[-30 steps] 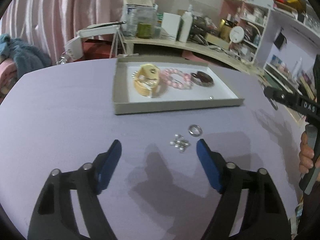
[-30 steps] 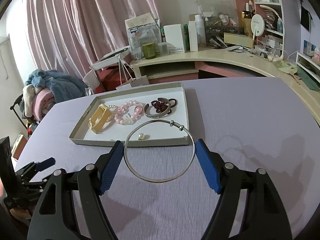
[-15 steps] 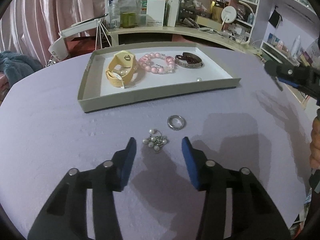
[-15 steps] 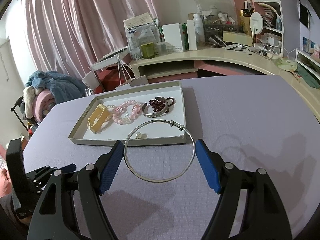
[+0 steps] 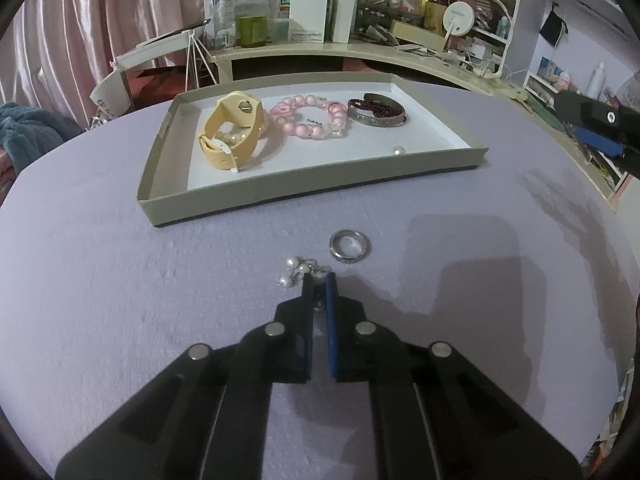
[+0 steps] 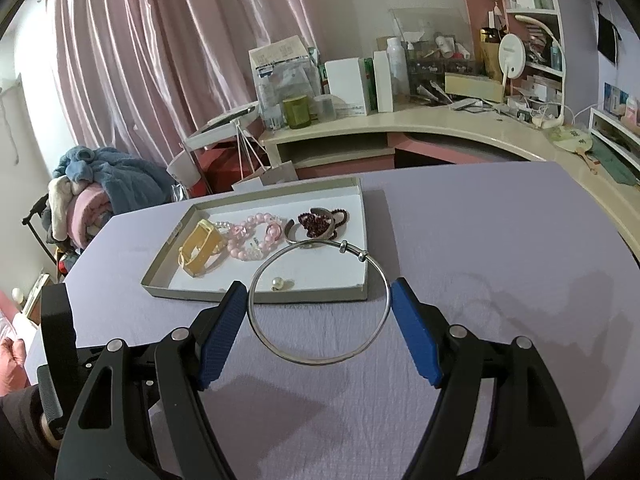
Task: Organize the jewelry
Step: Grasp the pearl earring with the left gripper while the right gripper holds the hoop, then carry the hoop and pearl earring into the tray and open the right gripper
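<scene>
On the lilac surface [image 5: 120,300], just before the tray [image 5: 312,184], the left hand-held gripper [image 5: 319,280] is clenching the pearl cluster [image 5: 298,270]; it is likely light, loose and dangling, so pinching its metal centre is advisable; the right hand-held gripper [image 6: 318,300] is grasping the stiff silver bangle [image 6: 318,356] across its width.
</scene>
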The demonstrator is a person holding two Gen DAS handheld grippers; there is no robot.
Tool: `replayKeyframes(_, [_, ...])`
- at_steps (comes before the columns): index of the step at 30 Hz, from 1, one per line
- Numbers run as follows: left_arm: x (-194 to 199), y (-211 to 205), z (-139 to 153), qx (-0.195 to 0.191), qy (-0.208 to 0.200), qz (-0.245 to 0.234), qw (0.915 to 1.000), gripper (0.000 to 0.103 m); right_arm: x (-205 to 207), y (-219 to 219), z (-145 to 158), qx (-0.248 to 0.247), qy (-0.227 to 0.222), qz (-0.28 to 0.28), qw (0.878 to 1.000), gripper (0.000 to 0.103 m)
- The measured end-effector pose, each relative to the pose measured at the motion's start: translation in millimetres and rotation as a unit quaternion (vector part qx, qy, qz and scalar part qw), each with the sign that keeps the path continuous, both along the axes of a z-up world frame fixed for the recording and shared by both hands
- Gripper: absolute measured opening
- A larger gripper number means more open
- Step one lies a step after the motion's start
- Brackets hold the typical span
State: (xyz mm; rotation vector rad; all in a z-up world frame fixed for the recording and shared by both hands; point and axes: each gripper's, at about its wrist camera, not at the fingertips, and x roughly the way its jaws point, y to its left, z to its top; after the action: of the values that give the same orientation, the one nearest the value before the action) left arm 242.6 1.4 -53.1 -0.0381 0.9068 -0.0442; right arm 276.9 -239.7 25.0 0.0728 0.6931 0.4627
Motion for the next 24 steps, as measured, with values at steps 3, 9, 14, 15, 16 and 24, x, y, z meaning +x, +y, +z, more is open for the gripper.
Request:
replayKeyframes(3, [-1, 3, 1, -0.008, -0.001, 0.0, 1.0, 0.006, 0, 2, 5, 0.001, -0.007, 0.002, 1.0, 0.075])
replayKeyframes(9, [-5, 18, 28, -0.021, -0.034, 0.004, 0.9992, 0.006, 2, 7, 13, 0.003, -0.017, 0.007, 1.0, 0.075])
replayKeyframes(14, [-4, 30, 61, -0.035, -0.07, 0.009, 0.9969, 0.006, 5, 10, 20, 0.007, -0.026, 0.011, 1.0, 0.075])
replayKeyframes(15, [-3, 33, 68, -0.036, -0.078, 0.01, 0.9963, 0.006, 6, 11, 22, 0.008, -0.027, 0.012, 1.0, 0.075])
replayKeyframes(16, [-2, 34, 73, -0.036, -0.083, 0.011, 0.9958, 0.006, 7, 11, 23, 0.008, -0.029, 0.012, 0.999, 0.075])
replayKeyframes(24, [26, 46, 105, -0.049, -0.106, 0.019, 0.993, 0.006, 23, 21, 36, 0.014, -0.043, 0.019, 0.999, 0.075])
